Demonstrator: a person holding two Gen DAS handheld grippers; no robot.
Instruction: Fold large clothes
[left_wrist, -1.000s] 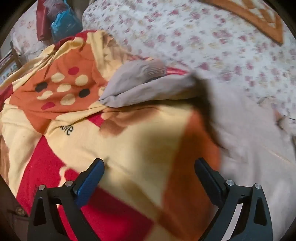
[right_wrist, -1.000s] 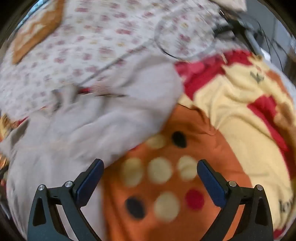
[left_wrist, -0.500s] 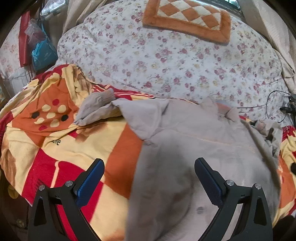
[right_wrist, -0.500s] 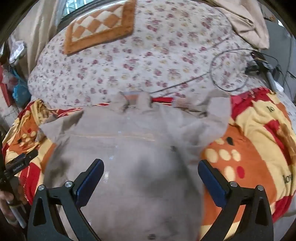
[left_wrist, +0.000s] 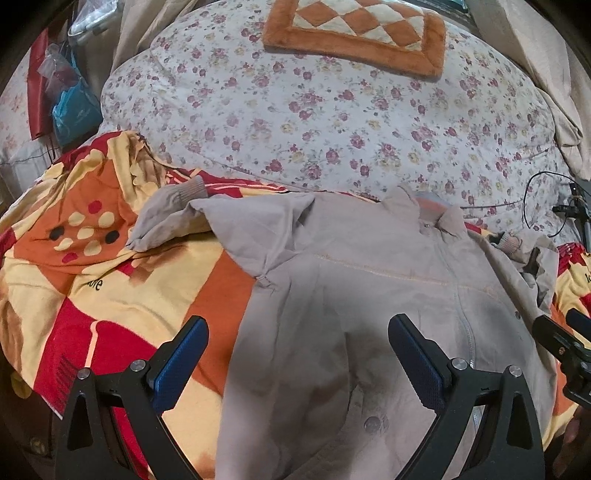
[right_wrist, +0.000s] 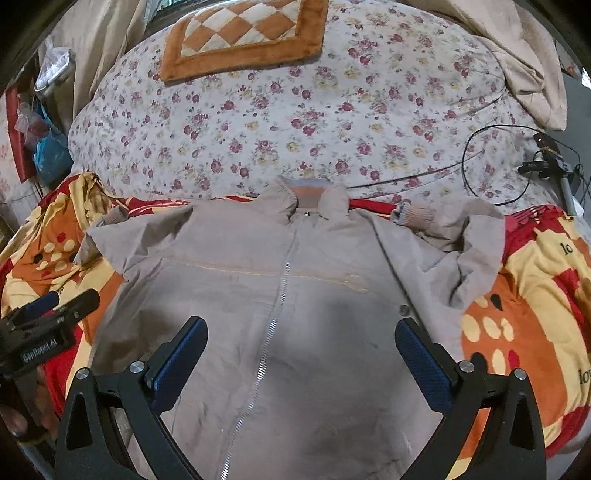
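A grey-beige zip jacket lies front up on a red, orange and yellow blanket, collar toward the far side. Its sleeves are folded inward, one ribbed cuff near the collar on the right, the other cuff at the left. My left gripper hovers open over the jacket's left half, nothing between its blue pads. My right gripper is open too, above the zip. Each gripper shows at the edge of the other's view: the left gripper, the right gripper.
Behind the jacket lies a flowered quilt with an orange checked cushion on it. A black cable and a small device sit at the right. Bags hang at the far left. A beige cloth drapes at the upper right.
Both grippers pulled back and up from close over the sleeves and blanket. The whole jacket now shows, centred, with both sleeves lying folded inward.
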